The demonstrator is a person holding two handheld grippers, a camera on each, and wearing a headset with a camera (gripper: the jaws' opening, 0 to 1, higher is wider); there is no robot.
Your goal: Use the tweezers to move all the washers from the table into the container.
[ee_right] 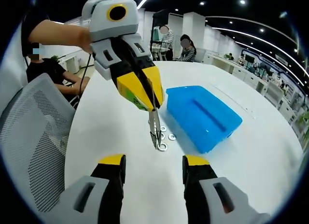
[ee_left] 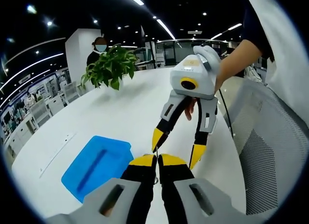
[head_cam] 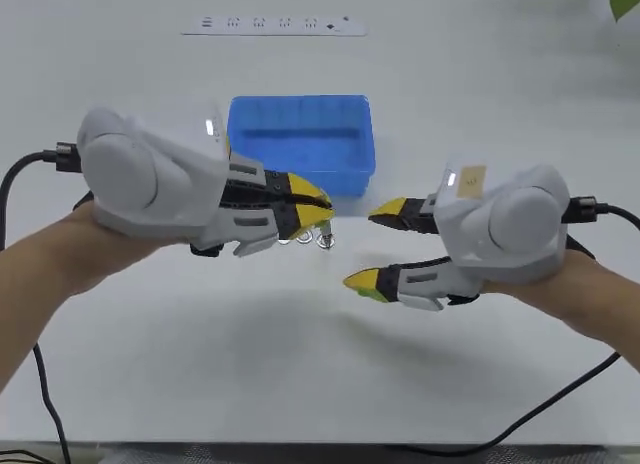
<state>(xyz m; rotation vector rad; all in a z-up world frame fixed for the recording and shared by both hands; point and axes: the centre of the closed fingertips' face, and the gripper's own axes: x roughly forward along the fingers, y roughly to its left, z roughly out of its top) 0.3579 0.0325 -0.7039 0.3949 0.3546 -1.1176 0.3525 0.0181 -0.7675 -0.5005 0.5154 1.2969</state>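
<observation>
On table (head_cam: 300,364), one blue container (head_cam: 300,144), about three washers (ee_right: 162,147), left tongs (head_cam: 325,210) clamping tweezers (ee_right: 154,125), right tongs (head_cam: 360,247) wide

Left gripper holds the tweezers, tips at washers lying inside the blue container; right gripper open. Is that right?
No: the washers lie on the table beside the blue container, not inside it, as the right gripper view shows. The left gripper does hold the tweezers, tips at them, and the right gripper is open.

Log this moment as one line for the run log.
left gripper: shut on tweezers | tweezers: tips down at washers on table | right gripper: open, empty | container: beside washers
</observation>
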